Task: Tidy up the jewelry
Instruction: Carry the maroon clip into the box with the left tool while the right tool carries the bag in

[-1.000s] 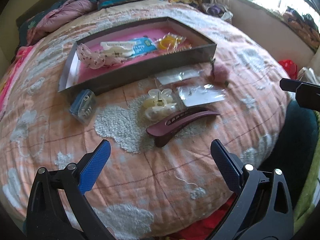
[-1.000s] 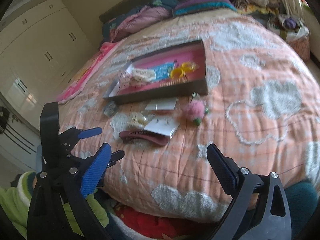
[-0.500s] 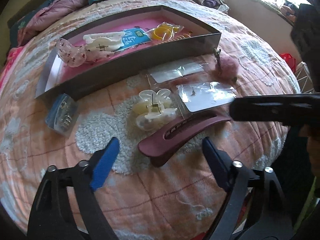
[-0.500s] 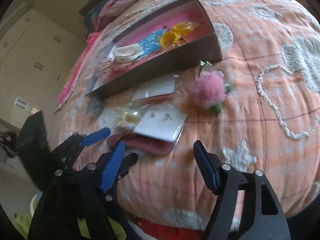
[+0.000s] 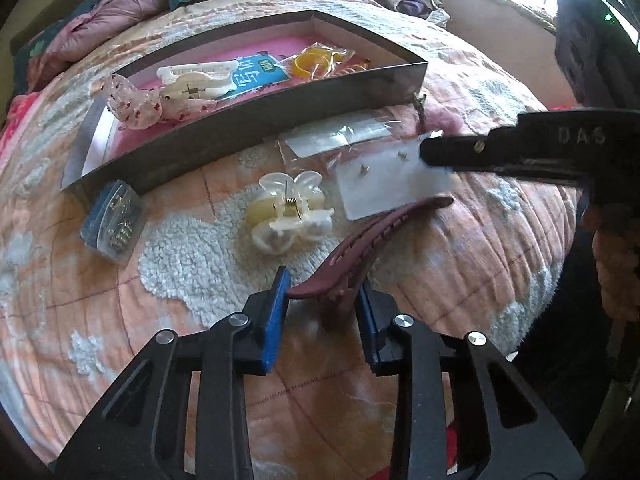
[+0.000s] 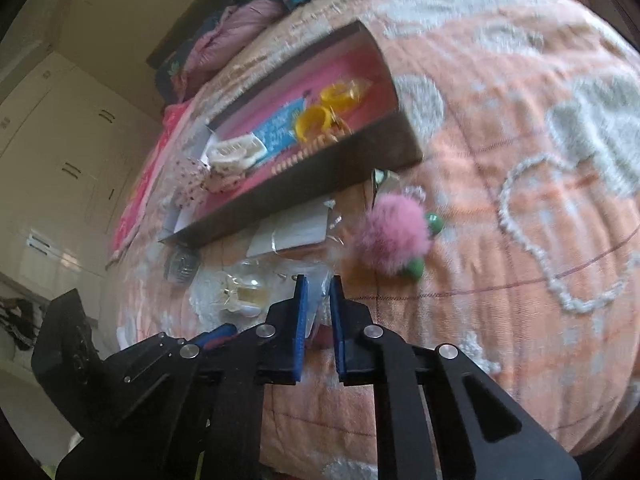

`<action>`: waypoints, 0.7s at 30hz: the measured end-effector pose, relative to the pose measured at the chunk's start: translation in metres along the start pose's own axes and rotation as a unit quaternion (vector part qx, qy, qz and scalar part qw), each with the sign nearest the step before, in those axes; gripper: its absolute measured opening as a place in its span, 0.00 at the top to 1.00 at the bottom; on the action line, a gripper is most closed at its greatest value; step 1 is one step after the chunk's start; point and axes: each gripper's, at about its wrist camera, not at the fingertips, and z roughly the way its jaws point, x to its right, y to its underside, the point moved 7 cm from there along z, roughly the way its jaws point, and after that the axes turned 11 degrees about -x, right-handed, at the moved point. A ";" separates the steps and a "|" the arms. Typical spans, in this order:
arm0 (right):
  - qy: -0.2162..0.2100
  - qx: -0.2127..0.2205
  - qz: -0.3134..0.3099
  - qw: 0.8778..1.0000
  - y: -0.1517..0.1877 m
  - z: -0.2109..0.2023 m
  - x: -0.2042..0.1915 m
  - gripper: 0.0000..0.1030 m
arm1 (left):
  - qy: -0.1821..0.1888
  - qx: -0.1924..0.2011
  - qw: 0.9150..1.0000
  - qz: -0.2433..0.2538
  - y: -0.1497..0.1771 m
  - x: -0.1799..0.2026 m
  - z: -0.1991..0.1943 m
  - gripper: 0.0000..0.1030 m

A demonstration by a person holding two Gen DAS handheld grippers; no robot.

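A: Jewelry and hair pieces are partly sorted. Inside the shallow dark cardboard tray with the pink lining (image 5: 256, 120) lie a white claw clip (image 5: 196, 80), a blue printed card (image 5: 256, 74), a packet of yellow rings (image 5: 316, 60) and a spotted pink fabric scrunchie (image 5: 132, 102).

B: And what is left outside the tray?

A: Quite a lot, all on the peach quilted bedspread (image 5: 160, 320) in front of the tray's near wall: a small blue-lidded box of pins (image 5: 114, 220), a translucent cream claw clip (image 5: 290, 210), a long maroon plastic hair clip (image 5: 360, 248), a white earring card in a clear sleeve (image 5: 392, 176), another clear packet (image 5: 340, 136) just beside the wall, and a pink fluffy pom-pom with green beads (image 6: 394, 240) near the tray's right corner.

B: Where are the jaws?

A: The left gripper (image 5: 322, 304) is closing on the near end of the maroon clip, blue pads pressing on either side of it. The right gripper (image 6: 318, 300) has narrowed to a slit on the earring card's right edge; in the left view it pinches that corner.

B: So I'd judge roughly half remains.
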 end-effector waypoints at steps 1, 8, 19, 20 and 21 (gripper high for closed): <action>0.004 0.007 -0.006 1.000 0.000 -0.005 0.000 0.90 | 0.002 0.001 1.000 0.000 0.001 0.001 -0.001 0.78; 0.030 0.058 -0.038 0.997 0.005 -0.043 -0.002 0.90 | 0.012 0.015 1.000 -0.007 0.010 0.005 -0.017 0.82; 0.096 0.136 -0.073 0.983 0.007 -0.100 -0.001 0.90 | 0.024 0.045 0.998 -0.036 -0.001 -0.004 -0.044 0.82; 0.098 0.139 -0.076 0.983 0.006 -0.103 -0.001 0.90 | 0.023 0.048 0.998 -0.038 -0.002 -0.006 -0.047 0.82; 0.100 0.144 -0.078 0.981 0.006 -0.107 -0.001 0.90 | 0.021 0.053 0.998 -0.041 -0.004 -0.009 -0.051 0.82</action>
